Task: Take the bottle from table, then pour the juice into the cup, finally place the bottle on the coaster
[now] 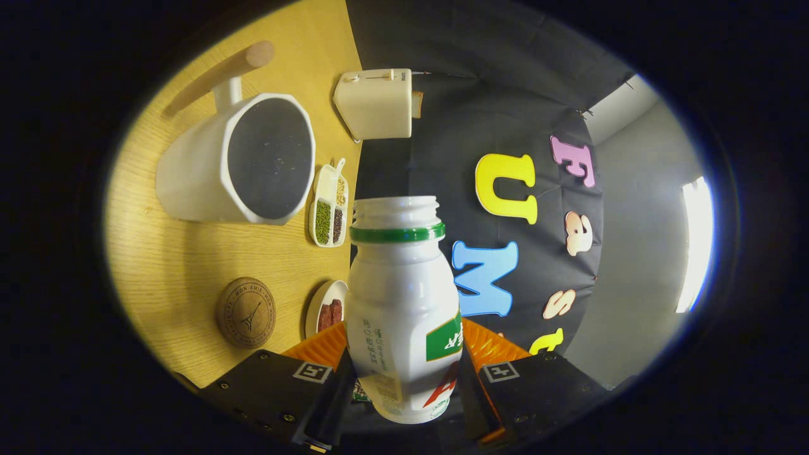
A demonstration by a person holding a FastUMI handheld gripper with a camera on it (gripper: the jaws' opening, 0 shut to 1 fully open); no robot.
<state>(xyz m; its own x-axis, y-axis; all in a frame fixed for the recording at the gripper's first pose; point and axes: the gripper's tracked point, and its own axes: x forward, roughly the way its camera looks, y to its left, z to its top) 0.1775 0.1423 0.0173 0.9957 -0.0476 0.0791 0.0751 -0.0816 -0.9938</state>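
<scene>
A white plastic bottle (404,303) with a green neck ring and an open mouth sits between my fingers, and my gripper (404,373) is shut on its body. The whole view is rolled on its side, so the wooden table (189,253) stands like a wall beside the bottle. On it is a white cup (243,161) with a wooden handle and a dark inside, beyond the fingers and off to the side of the bottle's mouth. A round wooden coaster (246,313) lies nearer the fingers, apart from the cup.
A divided white dish of beans (330,212) lies between the cup and the bottle. A small white plate with red pieces (325,309) sits beside the coaster. A white toaster (376,104) stands at the table's far edge.
</scene>
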